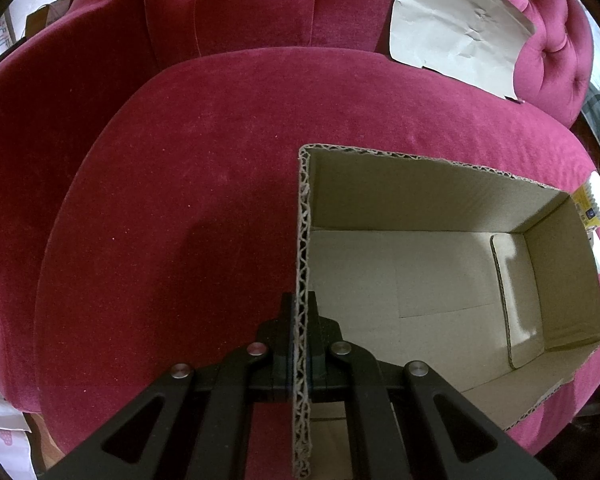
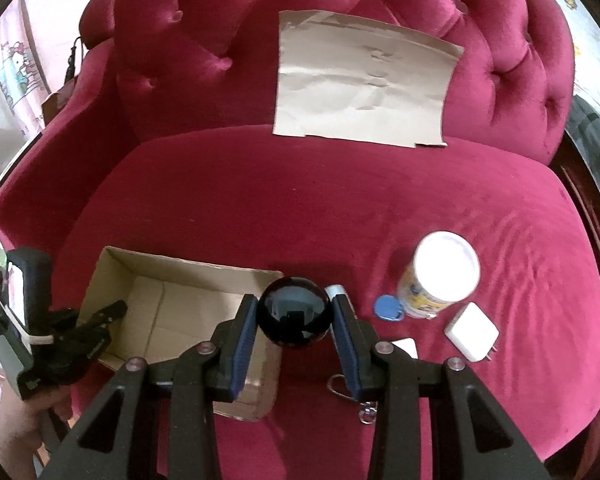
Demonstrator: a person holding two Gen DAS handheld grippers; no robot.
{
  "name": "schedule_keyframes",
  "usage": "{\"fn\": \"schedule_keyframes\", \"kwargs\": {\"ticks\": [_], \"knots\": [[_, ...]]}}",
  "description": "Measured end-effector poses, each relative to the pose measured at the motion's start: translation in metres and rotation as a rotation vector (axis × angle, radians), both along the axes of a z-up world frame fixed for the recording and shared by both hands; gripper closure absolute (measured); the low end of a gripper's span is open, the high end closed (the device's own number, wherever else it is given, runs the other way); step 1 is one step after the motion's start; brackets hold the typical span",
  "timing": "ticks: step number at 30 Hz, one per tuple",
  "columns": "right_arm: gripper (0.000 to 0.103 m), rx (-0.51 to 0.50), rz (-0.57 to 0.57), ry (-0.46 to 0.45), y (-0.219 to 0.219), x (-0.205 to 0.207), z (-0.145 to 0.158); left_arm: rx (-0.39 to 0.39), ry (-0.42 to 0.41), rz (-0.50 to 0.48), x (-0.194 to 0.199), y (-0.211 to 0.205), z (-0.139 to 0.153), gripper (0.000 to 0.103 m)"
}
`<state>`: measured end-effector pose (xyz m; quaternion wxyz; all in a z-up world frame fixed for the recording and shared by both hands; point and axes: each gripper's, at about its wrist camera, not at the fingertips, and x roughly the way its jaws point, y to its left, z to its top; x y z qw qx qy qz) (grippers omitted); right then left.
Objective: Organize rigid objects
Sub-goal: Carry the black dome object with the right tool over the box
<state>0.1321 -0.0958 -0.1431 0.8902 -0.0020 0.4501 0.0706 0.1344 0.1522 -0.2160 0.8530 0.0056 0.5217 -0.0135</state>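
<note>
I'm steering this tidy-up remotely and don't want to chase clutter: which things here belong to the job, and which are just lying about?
Job:
- cardboard box, wall clamped by left tool
- black ball, held in right tool
- white-lidded jar
- white charger
- blue tag

Lying about:
- brown paper sheet against chair back
- red armchair

Glossy black ball [image 2: 293, 311] sitting between blue pads above open, empty cardboard box [image 2: 172, 300] resting upright on red cushion.

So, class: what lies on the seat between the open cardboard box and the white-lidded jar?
In the right wrist view, between the cardboard box and jar: the right tongs gripping a black ball, and a blue tag.
</note>
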Motion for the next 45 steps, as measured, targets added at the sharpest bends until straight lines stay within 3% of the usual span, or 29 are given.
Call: {"fn": "schedule_keyframes", "kwargs": {"ticks": [26,45], "knots": [[0.063,0.038,0.122,0.025,0.090,0.016,-0.024,-0.010,0.005,-0.002,0.002,0.002,0.000,0.100],[0.063,0.032,0.142,0.069,0.124,0.033,-0.055,-0.009,0.005,-0.005,0.002,0.001,0.001,0.100]]}}
